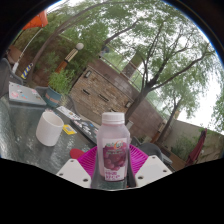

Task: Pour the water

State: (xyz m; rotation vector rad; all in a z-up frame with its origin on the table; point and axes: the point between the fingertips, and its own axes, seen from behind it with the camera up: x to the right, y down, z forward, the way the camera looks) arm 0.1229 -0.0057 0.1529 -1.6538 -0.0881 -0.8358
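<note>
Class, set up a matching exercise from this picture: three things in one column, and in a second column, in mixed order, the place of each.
Things:
1. bottle
2. white cup
3. yellow object

Places:
A. on the glass table, beyond the fingers
B. between the fingers
C. on the table right beside the cup

Pairs: 1-B, 2-A, 3-C

— What carries everything here?
— A glass-topped table (22, 128), dark and reflecting the trees above.
— What rests on it?
— A white cup (49, 127) stands upright, with a small yellow object (69, 129) just beside it. Farther back sits a potted plant (57, 84) near a flat pale sheet (24, 94).
— Anything else?
— I cannot tell whether the bottle (114, 146) touches the surface.
</note>
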